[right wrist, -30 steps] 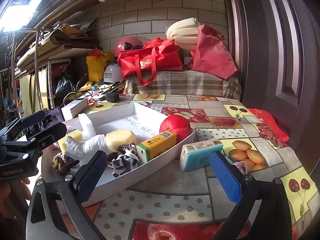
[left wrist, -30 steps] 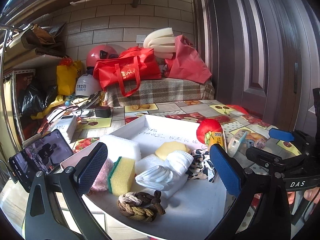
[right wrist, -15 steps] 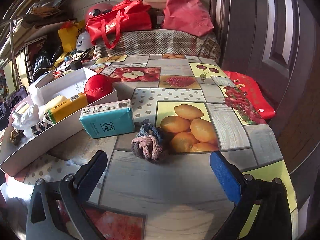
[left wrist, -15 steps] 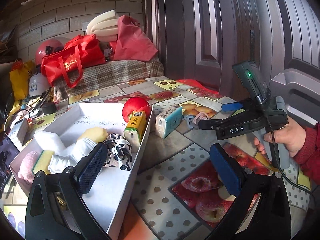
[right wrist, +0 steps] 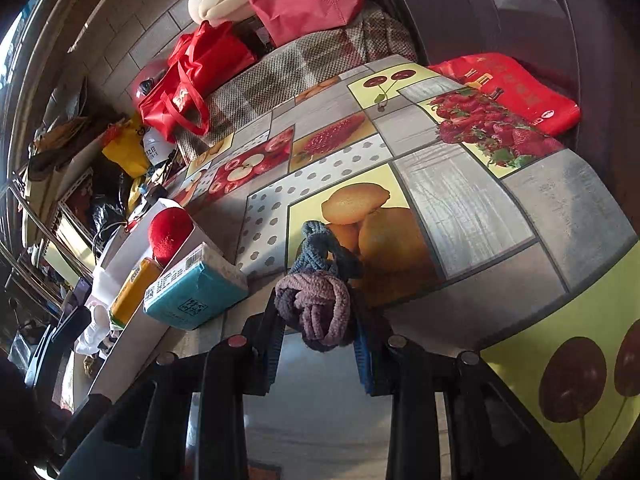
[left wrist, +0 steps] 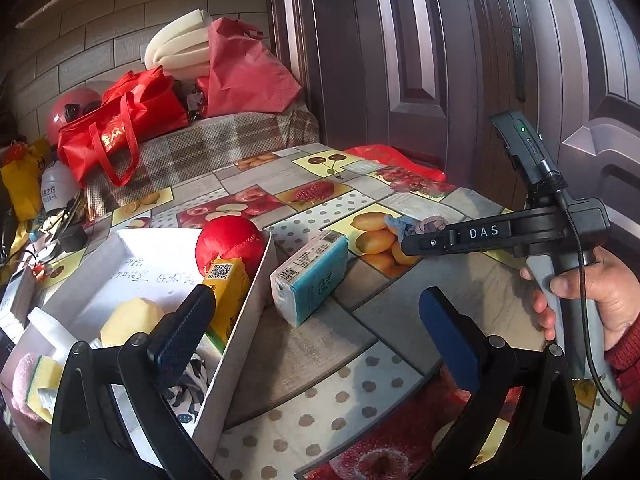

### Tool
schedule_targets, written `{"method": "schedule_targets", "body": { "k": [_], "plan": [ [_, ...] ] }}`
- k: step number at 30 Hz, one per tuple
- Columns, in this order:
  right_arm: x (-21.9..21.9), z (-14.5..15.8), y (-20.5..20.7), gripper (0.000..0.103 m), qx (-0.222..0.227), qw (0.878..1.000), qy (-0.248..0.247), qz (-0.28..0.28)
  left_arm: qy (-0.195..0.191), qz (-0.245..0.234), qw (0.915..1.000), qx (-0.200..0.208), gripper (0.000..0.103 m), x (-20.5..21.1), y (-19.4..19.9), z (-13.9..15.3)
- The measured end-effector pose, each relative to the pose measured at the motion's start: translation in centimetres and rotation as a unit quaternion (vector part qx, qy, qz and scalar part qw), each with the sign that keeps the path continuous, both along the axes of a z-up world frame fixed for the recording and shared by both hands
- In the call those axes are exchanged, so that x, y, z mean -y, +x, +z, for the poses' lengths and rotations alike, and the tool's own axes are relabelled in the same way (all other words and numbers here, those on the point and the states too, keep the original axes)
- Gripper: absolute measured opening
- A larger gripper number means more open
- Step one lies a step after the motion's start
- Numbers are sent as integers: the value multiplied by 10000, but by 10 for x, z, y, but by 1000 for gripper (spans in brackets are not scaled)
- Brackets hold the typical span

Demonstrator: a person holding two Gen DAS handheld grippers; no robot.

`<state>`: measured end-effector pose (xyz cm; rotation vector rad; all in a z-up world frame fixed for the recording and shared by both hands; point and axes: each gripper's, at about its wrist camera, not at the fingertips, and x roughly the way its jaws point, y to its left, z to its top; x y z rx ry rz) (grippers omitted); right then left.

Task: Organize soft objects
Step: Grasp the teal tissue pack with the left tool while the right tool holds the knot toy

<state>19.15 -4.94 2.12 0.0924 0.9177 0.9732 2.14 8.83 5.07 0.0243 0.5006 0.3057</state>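
One right gripper pinches one knotted rope ball; one left gripper spread, empty.

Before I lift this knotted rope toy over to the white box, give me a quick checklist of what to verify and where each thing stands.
1. Right hand-held gripper shut on the knotted rope toy: ok, pads press both its sides.
2. Toy off the table: cannot tell; its blue loop seems to rest on the lemon print.
3. Path to the white box: not ok, the blue tissue pack sits between toy and box.
4. Free space in the box: ok, bare floor shows behind the red ball.
5. Left hand-held gripper clear of the way: not ok, open and empty, it hovers at the box's near wall.
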Motion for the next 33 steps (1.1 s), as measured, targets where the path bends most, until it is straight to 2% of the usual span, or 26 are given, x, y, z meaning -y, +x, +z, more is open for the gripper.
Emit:
{"method": "schedule_targets", "body": {
  "k": [3, 8, 12, 16, 19, 25, 28, 33],
  "plan": [
    [3, -2, 4, 32, -231, 9996, 154, 18, 318, 272, 9991, -83, 103, -2, 27, -1],
    [1, -5, 4, 32, -402, 9988, 262, 139, 498, 390, 9974, -356, 103, -9, 63, -6],
    [3, -7, 9, 32, -549, 9976, 385, 147, 727, 214, 9940, -790, 103, -3, 84, -16],
    [1, -6, 6, 32, -515, 9979, 347, 171, 920, -167, 9916, -895, 103, 12, 86, -20],
    [2, -7, 7, 32, -544, 9977, 371, 155, 640, -488, 9914, -1032, 95, 17, 85, -22],
    [2, -7, 8, 32, -573, 9975, 397, 140, 176, -118, 9966, -796, 95, -5, 80, -16],
    [2, -8, 8, 32, -580, 9974, 402, 140, 425, -31, 9969, -654, 95, -8, 80, -13],
    [1, -7, 7, 32, -585, 9973, 407, 147, 310, -280, 9922, -1177, 95, -9, 95, -25]
  ]
}}
